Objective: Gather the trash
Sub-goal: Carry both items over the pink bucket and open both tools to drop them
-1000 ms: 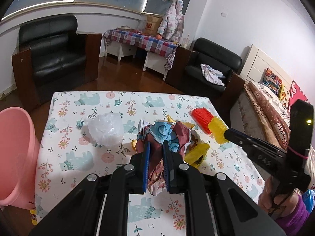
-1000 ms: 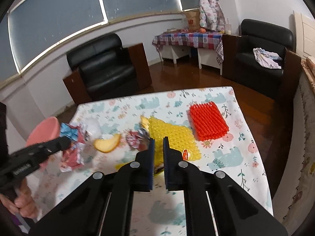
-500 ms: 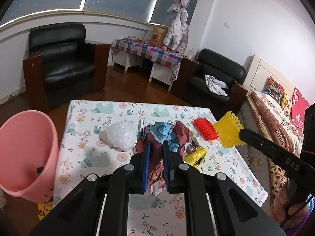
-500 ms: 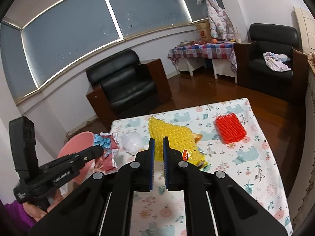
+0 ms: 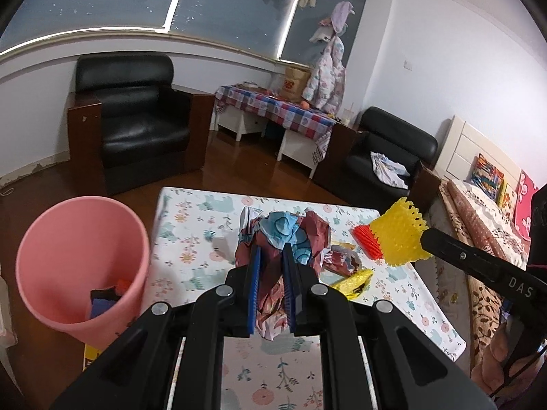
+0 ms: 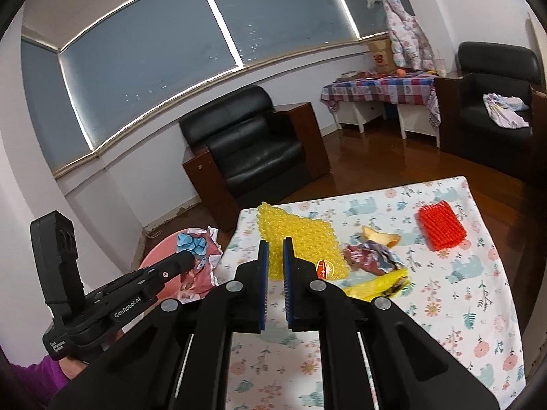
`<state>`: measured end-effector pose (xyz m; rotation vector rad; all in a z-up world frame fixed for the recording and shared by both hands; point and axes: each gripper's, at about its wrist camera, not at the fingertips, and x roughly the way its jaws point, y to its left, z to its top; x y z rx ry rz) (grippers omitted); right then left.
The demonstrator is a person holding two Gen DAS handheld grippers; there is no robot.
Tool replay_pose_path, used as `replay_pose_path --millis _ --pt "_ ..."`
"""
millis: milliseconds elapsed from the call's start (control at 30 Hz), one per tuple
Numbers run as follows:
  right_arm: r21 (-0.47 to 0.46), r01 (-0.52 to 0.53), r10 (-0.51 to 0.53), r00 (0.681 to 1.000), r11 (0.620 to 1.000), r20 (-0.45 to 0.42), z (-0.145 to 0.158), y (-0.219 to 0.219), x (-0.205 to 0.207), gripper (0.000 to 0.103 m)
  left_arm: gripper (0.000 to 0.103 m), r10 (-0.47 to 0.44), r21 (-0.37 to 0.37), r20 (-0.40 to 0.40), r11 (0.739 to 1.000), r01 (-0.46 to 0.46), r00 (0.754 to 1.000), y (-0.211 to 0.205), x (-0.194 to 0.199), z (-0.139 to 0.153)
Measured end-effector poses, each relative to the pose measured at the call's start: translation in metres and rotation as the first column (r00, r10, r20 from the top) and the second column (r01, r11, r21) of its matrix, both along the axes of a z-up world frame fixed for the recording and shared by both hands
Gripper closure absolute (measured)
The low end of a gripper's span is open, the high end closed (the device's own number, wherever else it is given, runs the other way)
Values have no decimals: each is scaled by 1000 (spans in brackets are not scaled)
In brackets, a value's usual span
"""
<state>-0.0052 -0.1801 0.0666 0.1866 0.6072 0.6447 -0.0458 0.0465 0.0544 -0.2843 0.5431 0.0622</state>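
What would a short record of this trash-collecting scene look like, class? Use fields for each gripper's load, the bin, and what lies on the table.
left gripper: shut on crumpled wrapper
right gripper: shut on yellow foam net
pink bin: beside the table, some trash inside
table: red foam net, peel, torn wrapper, yellow packet

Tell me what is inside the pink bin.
In the left wrist view, the pink bin holds a few pieces at the bottom: something dark, something blue and a bit of orange-red. What they are is unclear, and the near wall hides the rest of the floor.
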Motion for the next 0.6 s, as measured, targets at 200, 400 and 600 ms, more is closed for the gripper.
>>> replay_pose_path --millis 200,400,600 --pt "5 -44 44 999 999 1 10 21 -4 95 91 42 -9 16 999 -42 999 18 -17 5" --pt "25 -98 98 995 995 -5 20 49 -4 95 91 97 -6 44 995 -97 994 43 -34 11" --pt "39 -165 166 986 986 -25 21 84 -1 95 91 164 2 63 986 -165 984 70 -51 15"
